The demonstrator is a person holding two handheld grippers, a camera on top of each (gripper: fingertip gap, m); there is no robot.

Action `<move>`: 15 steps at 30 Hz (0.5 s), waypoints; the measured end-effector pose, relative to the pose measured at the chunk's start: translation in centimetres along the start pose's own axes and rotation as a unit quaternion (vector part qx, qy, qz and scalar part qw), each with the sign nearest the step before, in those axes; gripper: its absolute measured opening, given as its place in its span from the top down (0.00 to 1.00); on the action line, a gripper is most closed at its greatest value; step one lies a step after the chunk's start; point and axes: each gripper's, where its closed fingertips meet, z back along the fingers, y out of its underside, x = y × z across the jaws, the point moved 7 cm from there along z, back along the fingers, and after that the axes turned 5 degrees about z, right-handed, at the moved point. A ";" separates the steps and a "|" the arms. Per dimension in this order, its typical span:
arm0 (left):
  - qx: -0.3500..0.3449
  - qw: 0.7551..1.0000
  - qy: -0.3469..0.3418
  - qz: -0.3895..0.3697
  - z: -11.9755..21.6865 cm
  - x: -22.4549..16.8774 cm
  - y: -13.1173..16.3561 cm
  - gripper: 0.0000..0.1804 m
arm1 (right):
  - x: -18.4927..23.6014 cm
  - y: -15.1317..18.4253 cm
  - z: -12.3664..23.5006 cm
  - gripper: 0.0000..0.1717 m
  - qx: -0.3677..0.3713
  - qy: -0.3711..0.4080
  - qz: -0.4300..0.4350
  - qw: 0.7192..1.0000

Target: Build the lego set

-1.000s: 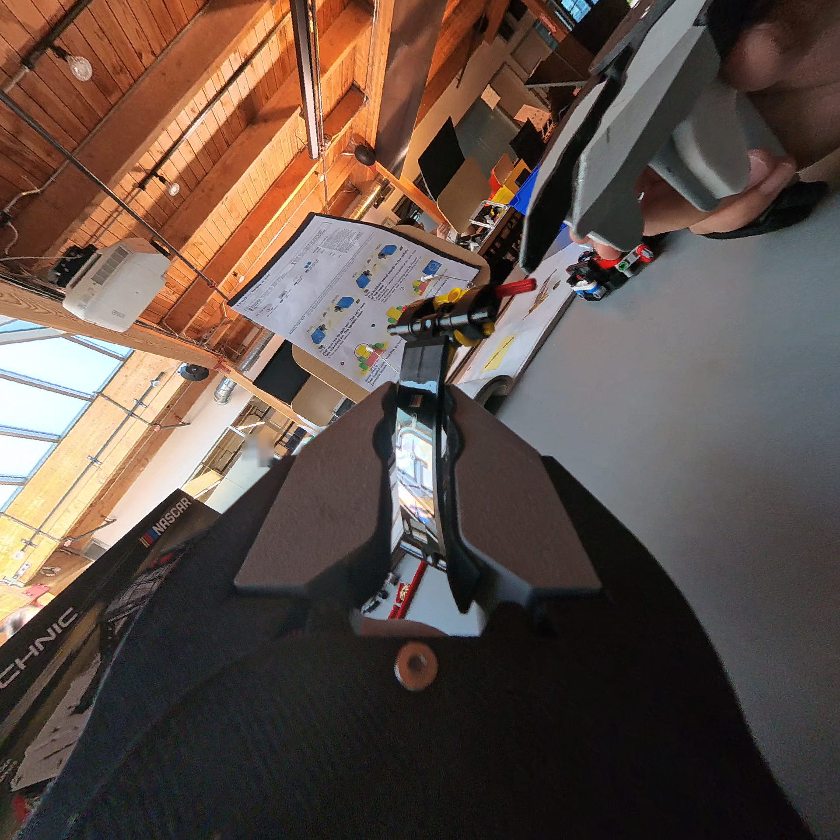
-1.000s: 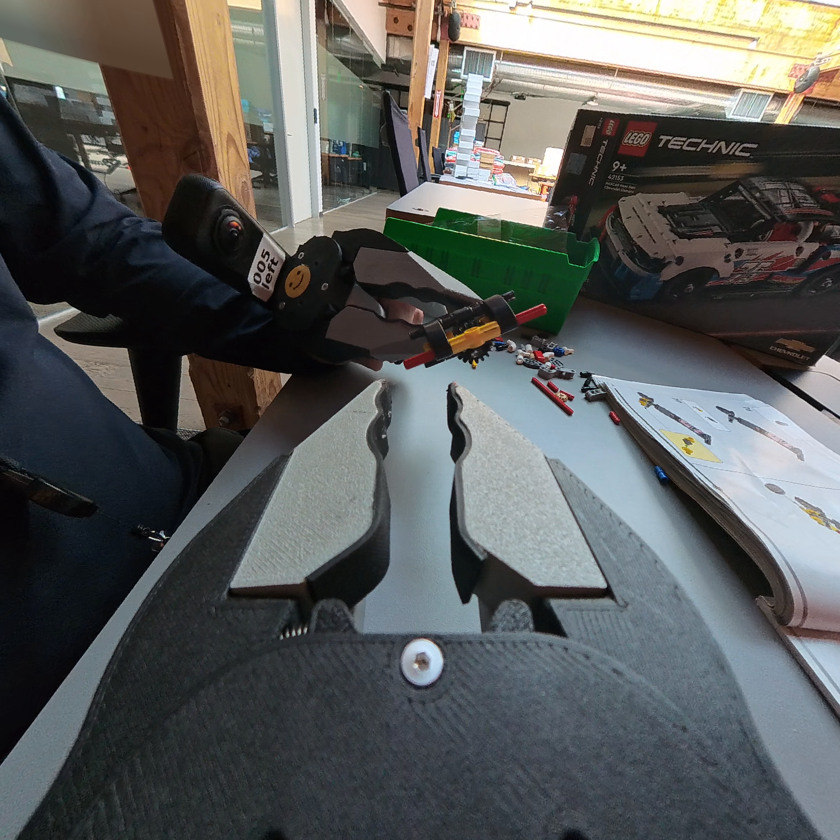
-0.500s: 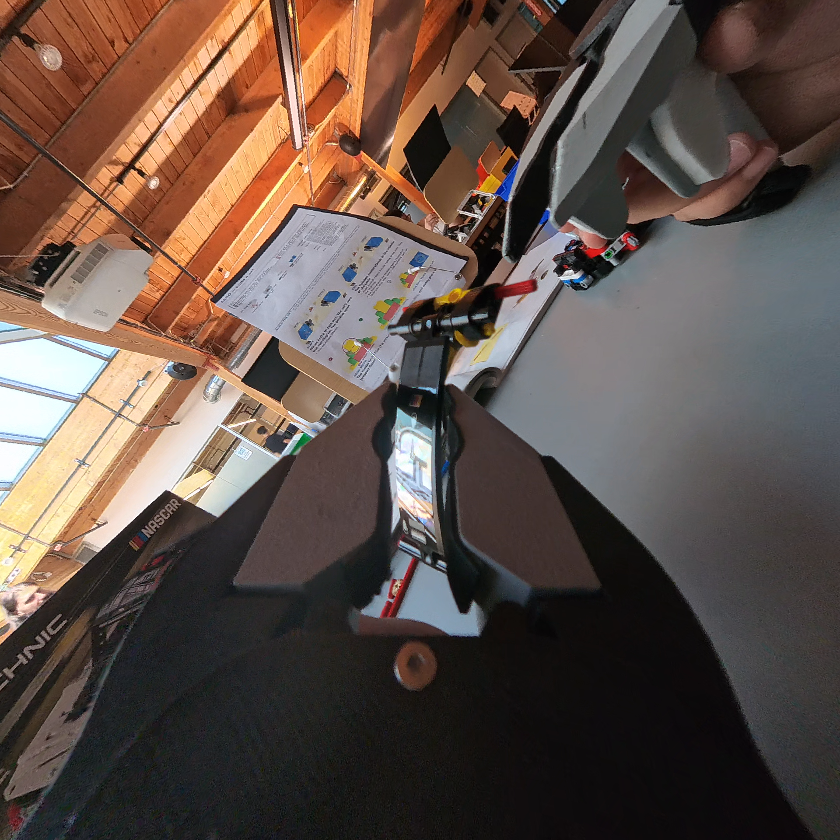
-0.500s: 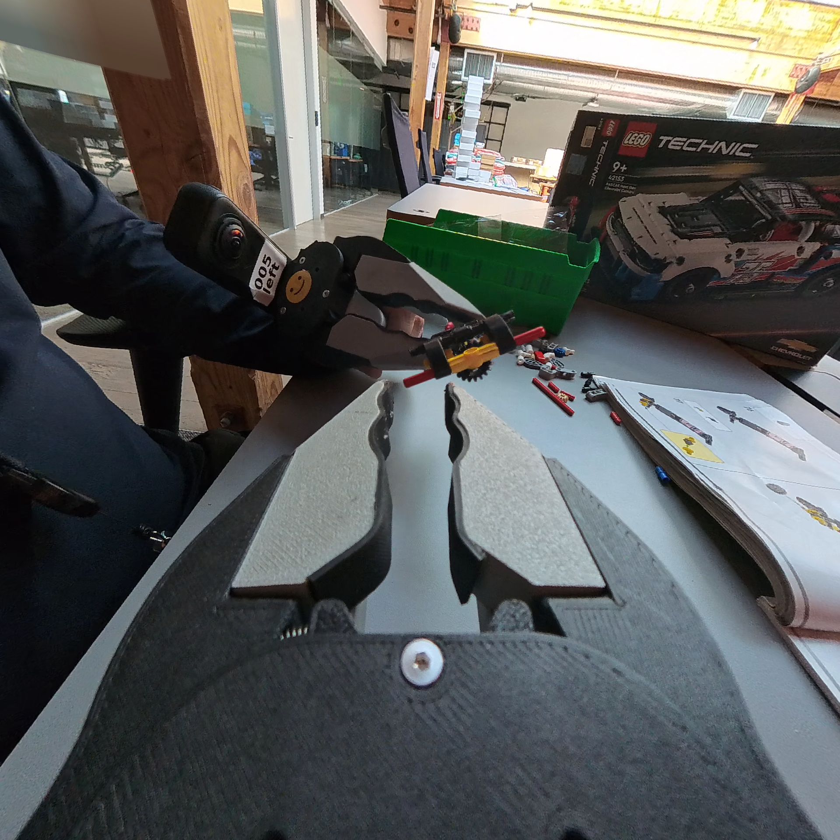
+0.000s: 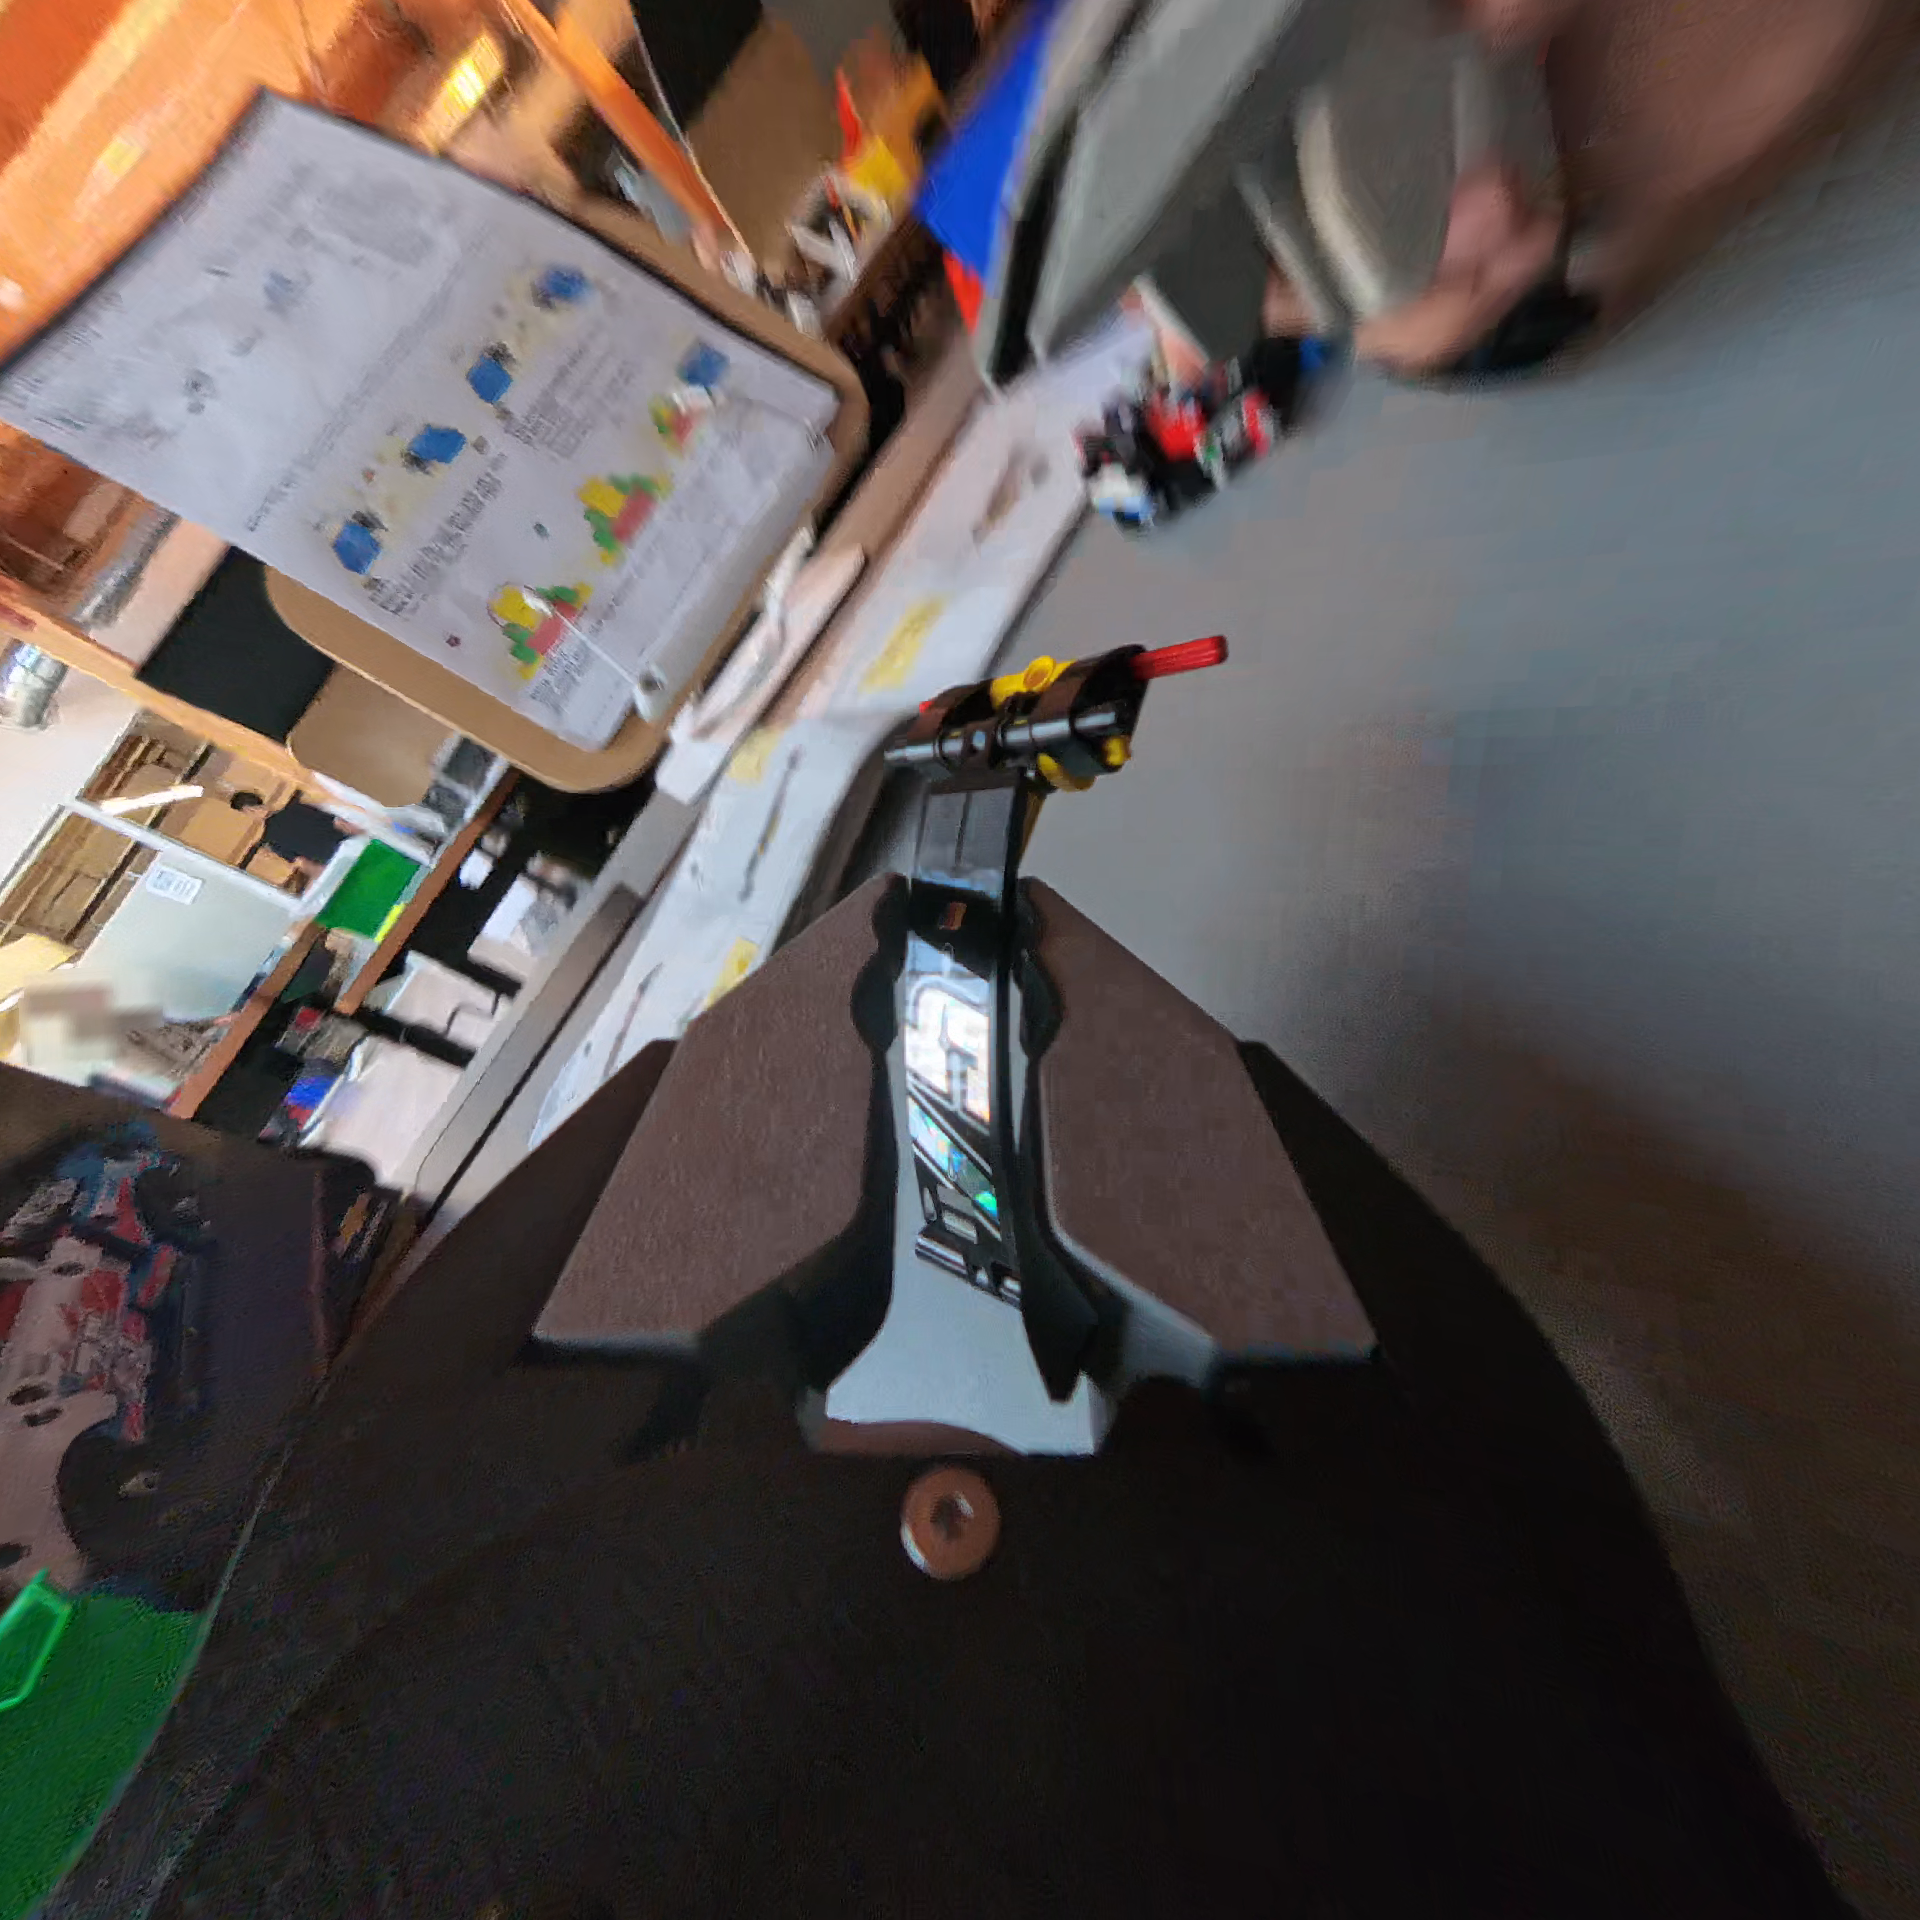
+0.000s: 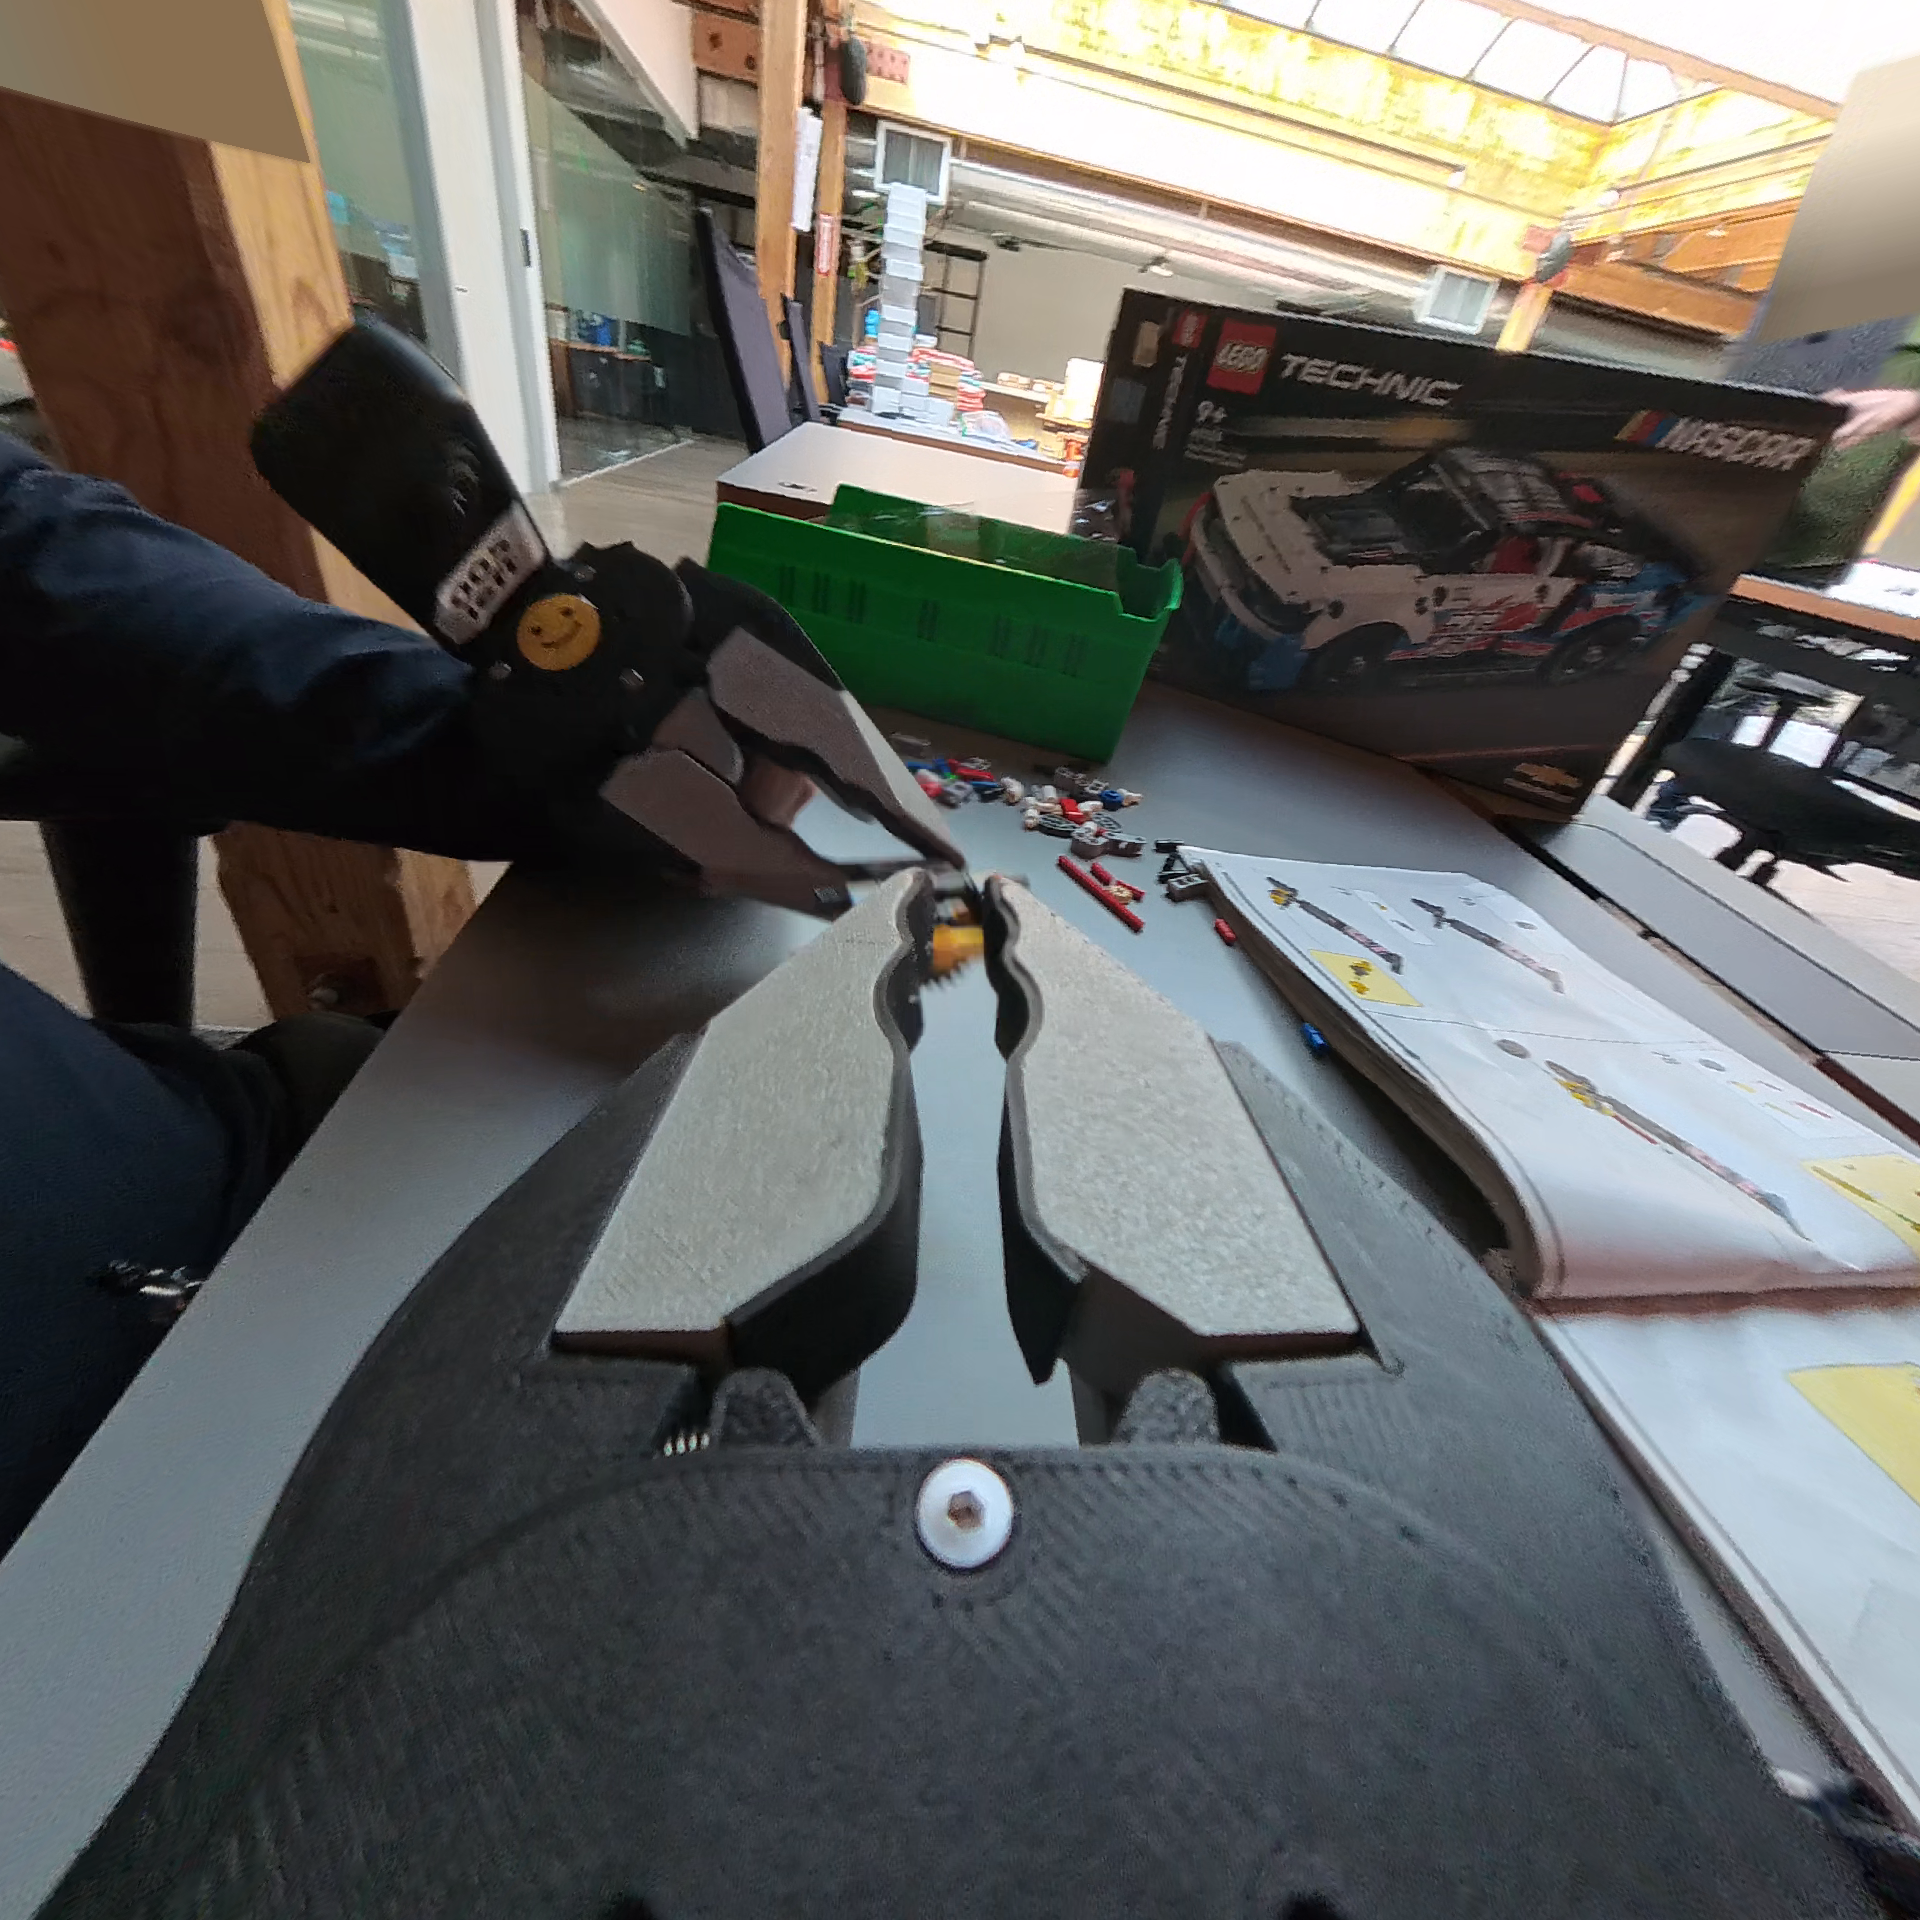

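My left gripper (image 5: 956, 894) is shut on a glossy black panel (image 5: 961, 1039). A small black-and-yellow assembly (image 5: 1039, 717) with a red axle (image 5: 1179, 655) sits at the panel's far end. In the right wrist view the left gripper (image 6: 883, 852) reaches in from the left. My right gripper (image 6: 951, 899) has narrowed to a slim gap, and the yellow toothed part (image 6: 956, 940) shows between its fingertips. The blurred left wrist view shows the right gripper (image 5: 1049, 291) apart from the assembly. I cannot tell whether its pads press on the part.
A green bin (image 6: 935, 644) and a large car-model box (image 6: 1403, 540) stand at the back of the grey table (image 6: 520, 1039). Loose small parts (image 6: 1060, 810) and red axles (image 6: 1101, 894) lie before them. An open instruction booklet (image 6: 1507, 1039) lies to the right. The tips of one gripper are about 8 cm away from the tips of the other.
My right gripper's fingers have drawn close together. The left gripper has swung the assembly down to the right fingertips and keeps its hold on the black panel.
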 end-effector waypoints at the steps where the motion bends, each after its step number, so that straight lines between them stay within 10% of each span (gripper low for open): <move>1: -0.054 0.998 0.006 0.025 0.8 0.7 -0.9 0.91 | -0.3 -0.1 0.2 0.96 -0.001 0.015 0.002 1.000; 7: -0.287 0.934 0.118 0.178 5.5 5.5 -6.0 0.91 | -1.3 -0.3 0.8 0.97 -0.018 0.036 -0.019 0.999; 15: -0.378 0.813 0.241 0.373 6.7 7.6 -6.4 0.91 | -1.0 -0.1 0.7 0.98 -0.007 0.032 -0.004 0.999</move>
